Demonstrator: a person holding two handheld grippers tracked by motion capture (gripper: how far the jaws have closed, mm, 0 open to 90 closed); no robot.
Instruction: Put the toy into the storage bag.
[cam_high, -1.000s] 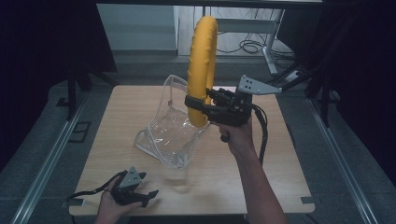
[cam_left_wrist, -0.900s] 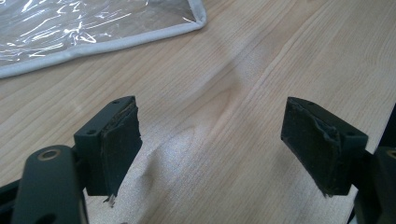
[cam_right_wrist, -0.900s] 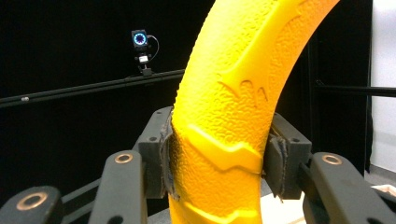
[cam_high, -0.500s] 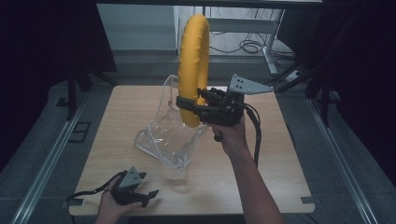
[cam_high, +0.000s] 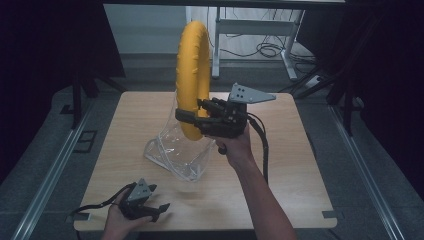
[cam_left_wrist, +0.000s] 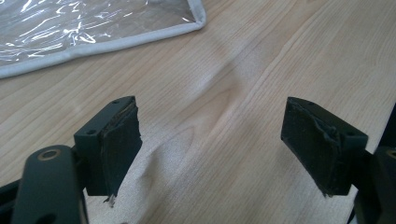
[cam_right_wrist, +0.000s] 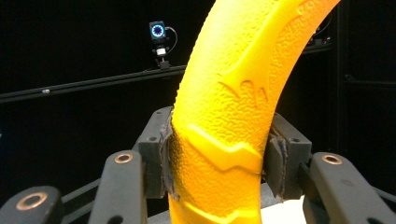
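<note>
Spanning most of the high view, the desk (cam_high: 300, 165) was a pale wooden top on a grey floor, with dark surroundings on both sides. Next in size, the yellow ring (cam_high: 192, 75) stood upright on edge above the middle of the desk, nearer its far edge than its near one, its lower arc dipping towards the mouth of the clear plastic bag (cam_high: 172, 150). That bag, transparent with a pale hem, sat near the centre of the desk, its open top raised and its base spread flat towards the left edge; a corner of the hem (cam_left_wrist: 196, 21) lay flat on the wood in the left gripper view. The right gripper (cam_high: 192, 119), held level from the right side, was clenched on the ring's lower part; in the right gripper view the two pads pressed the textured yellow rubber (cam_right_wrist: 224, 130) from both sides. The right hand (cam_high: 235, 147) gripped the handle beneath it, with the cable trailing towards the near edge. Smallest, the left gripper (cam_high: 159, 210) rested close to the near left corner of the desk, its jaws spread wide with bare wood between them, well apart from the bag.
</note>
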